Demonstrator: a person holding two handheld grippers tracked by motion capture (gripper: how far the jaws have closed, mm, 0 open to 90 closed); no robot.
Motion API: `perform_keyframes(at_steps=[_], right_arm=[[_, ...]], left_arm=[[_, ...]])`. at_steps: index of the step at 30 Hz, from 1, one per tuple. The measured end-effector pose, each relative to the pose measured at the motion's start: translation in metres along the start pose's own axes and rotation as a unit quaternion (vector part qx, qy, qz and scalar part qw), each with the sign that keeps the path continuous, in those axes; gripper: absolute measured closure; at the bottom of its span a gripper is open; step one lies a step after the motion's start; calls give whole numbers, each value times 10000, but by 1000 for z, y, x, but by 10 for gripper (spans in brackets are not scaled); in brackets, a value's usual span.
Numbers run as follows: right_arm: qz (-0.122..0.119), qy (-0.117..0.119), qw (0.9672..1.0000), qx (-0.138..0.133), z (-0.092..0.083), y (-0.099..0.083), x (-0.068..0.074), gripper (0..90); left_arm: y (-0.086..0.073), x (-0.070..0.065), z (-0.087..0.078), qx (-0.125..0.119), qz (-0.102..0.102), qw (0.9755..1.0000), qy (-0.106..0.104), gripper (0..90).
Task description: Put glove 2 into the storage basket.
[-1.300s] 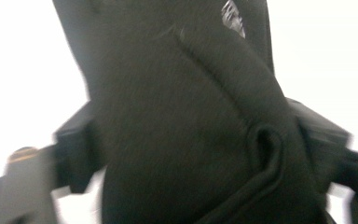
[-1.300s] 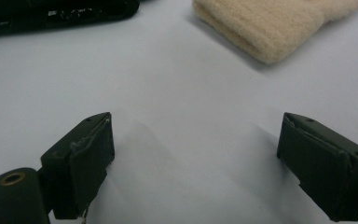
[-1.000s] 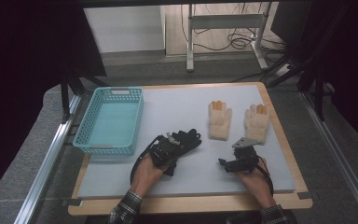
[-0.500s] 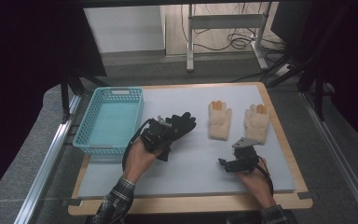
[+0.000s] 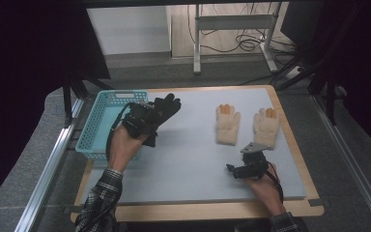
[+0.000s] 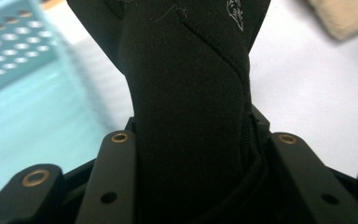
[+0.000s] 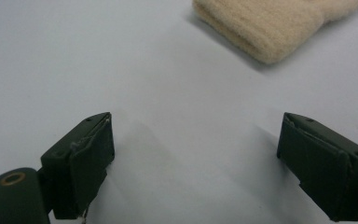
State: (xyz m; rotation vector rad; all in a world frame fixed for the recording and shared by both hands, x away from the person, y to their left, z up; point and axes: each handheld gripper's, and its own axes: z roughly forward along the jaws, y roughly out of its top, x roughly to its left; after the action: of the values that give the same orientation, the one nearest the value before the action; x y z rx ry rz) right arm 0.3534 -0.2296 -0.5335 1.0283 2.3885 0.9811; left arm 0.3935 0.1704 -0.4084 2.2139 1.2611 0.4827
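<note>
A black glove [image 5: 166, 107] hangs above the mat beside the basket, its cuff clamped in my left gripper [image 5: 147, 118], which is shut on it. In the left gripper view the black glove [image 6: 191, 84] fills the gap between the jaws of the left gripper [image 6: 200, 140]. Two beige knitted gloves [image 5: 227, 124] [image 5: 265, 126] lie flat at the right of the mat. My right gripper [image 5: 234, 169] rests low on the mat just in front of them. In the right gripper view the right gripper [image 7: 196, 140] stands open and empty, a beige glove cuff [image 7: 275, 28] ahead.
A turquoise plastic basket [image 5: 118, 94] stands at the left edge of the table, seen blurred as the basket [image 6: 14, 56] past the held glove. The grey-blue mat [image 5: 188, 159] covers a wooden board. Metal rails flank the table; a desk frame and cables stand behind.
My left gripper has risen and moved back and left toward the basket, carrying the black glove off the mat. The right gripper has stayed in place.
</note>
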Motion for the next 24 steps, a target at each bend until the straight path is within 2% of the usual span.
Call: perform_keyframes(at_steps=[2,3,4,5,6,7,11,15,16,17,19,20,21,22,24], right_arm=[[0,1,10000,0,0,0,0,107],[1,0,10000,1,0,0,0,107],[-1,0,10000,0,0,0,0,107],[-1,0,10000,0,0,0,0,107],[-3,1,10000,-2,0,0,0,107],[-3,1,10000,-2,0,0,0,107],[2,5,10000,-1,0,0,0,107],[0,5,10000,-2,0,0,0,107],[1,5,10000,-3,0,0,0,107],[1,5,10000,-3,0,0,0,107],[0,4,10000,-3,0,0,0,107],[0,4,10000,-2,0,0,0,107],[0,4,10000,-2,0,0,0,107],[2,4,10000,-1,0,0,0,107],[3,6,10000,-2,0,0,0,107]], left_arm=[[0,5,-1,-6,-67,10000,41,607],[-1,10,-2,2,-111,9999,95,607],[-3,21,-4,24,-204,9996,199,606],[-3,21,-4,24,-204,9996,199,606],[-6,33,-4,49,-326,9991,273,606],[-6,33,-4,49,-326,9991,273,605],[-13,56,-4,129,-575,9974,412,604],[-22,79,-3,229,-825,9950,521,601],[-27,89,-1,278,-958,9934,566,597],[-27,89,-1,278,-958,9934,566,596],[-31,98,0,359,-1044,9919,625,594],[-35,107,3,426,-1139,9903,675,591],[-35,107,3,426,-1139,9903,675,591],[-39,114,7,488,-1224,9888,698,591],[-41,117,8,537,-1254,9881,717,591]])
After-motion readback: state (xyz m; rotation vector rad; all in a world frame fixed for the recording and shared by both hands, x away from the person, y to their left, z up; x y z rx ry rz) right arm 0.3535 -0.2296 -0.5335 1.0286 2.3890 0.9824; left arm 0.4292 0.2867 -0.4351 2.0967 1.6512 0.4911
